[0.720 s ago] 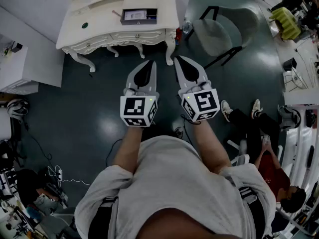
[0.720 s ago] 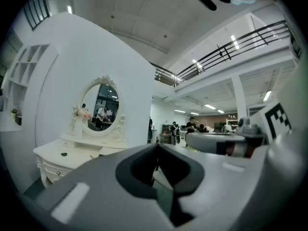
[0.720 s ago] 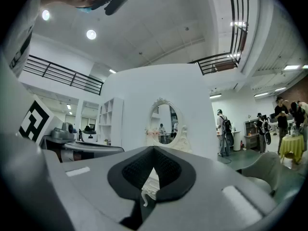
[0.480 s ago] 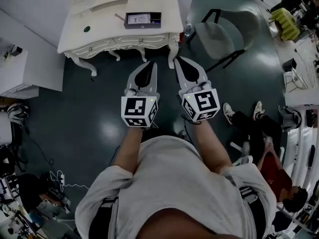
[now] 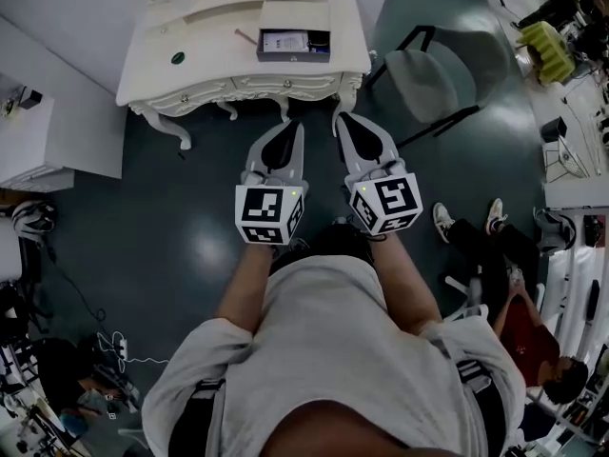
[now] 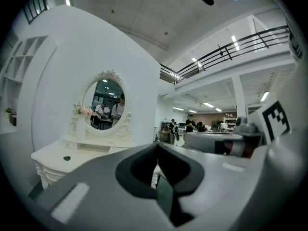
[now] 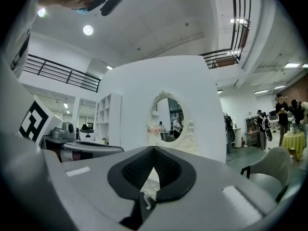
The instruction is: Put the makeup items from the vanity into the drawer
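The white vanity [image 5: 157,84] stands ahead of me at the top of the head view. On its top lie a dark flat makeup case [image 5: 293,44], a small dark round item [image 5: 178,58] and a thin stick-like item [image 5: 245,36]. Its front drawers [image 5: 257,83] look closed. My left gripper [image 5: 294,127] and right gripper [image 5: 340,119] are held side by side over the floor, just short of the vanity's front, both shut and empty. In the left gripper view the vanity top [image 6: 57,154] with the round item [image 6: 67,158] lies left of the shut jaws.
A grey chair [image 5: 419,79] stands right of the vanity. An oval mirror [image 6: 107,103] rises behind the vanity top. A white cabinet [image 5: 48,127] is at the left. A seated person's legs [image 5: 476,231] and cables [image 5: 105,336] lie on the dark floor.
The vanity and chair have slid lower and grown larger in the head view as I walk toward them. Both grippers stay shut, side by side, now nearer the vanity's front.
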### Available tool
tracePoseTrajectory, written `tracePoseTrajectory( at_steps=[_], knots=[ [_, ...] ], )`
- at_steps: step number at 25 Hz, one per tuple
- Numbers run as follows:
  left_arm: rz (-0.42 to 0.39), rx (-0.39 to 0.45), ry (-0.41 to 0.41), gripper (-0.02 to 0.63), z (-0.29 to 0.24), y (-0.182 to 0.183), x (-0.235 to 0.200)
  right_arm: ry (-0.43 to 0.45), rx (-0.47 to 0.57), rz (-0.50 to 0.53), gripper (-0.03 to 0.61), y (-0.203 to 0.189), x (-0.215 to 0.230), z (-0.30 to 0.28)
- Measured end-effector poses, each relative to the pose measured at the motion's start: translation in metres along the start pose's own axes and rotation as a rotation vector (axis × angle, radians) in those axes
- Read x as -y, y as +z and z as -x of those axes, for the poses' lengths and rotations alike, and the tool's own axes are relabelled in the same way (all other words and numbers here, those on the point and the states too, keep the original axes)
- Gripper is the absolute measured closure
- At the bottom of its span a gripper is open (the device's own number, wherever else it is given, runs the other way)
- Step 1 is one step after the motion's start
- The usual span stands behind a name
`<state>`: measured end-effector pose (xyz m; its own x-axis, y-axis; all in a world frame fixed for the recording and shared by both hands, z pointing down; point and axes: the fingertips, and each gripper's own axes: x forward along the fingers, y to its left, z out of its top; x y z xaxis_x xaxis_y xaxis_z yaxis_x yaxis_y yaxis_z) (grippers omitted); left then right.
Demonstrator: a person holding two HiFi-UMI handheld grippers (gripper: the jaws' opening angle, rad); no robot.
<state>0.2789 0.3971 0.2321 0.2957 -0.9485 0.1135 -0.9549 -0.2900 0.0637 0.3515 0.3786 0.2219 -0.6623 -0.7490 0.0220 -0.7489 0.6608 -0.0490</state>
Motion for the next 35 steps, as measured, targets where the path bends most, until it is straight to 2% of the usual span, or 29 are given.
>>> tracePoseTrajectory(
  at_steps=[8, 12, 25, 31, 35],
  knots=[
    [0.017, -0.033, 0.056, 0.611, -0.025, -0.013, -0.061, 0.122, -0.052, 0.066, 0.580, -0.011, -0.012, -0.075],
    [0.009, -0.038, 0.091, 0.611, -0.049, -0.006, -0.100, 0.191, -0.067, 0.077, 0.580, -0.010, -0.013, -0.128],
    [0.020, -0.090, 0.381, 0.611, -0.147, 0.016, -0.261, 0.555, -0.117, 0.172, 0.580, -0.002, -0.014, -0.338],
    [0.030, -0.137, 0.478, 0.611, -0.183, 0.010, -0.310, 0.710, -0.178, 0.240, 0.580, -0.014, -0.011, -0.404],
    [0.050, -0.170, 0.527, 0.611, -0.197, -0.001, -0.342, 0.783, -0.209, 0.264, 0.580, -0.026, -0.022, -0.435]
  ],
)
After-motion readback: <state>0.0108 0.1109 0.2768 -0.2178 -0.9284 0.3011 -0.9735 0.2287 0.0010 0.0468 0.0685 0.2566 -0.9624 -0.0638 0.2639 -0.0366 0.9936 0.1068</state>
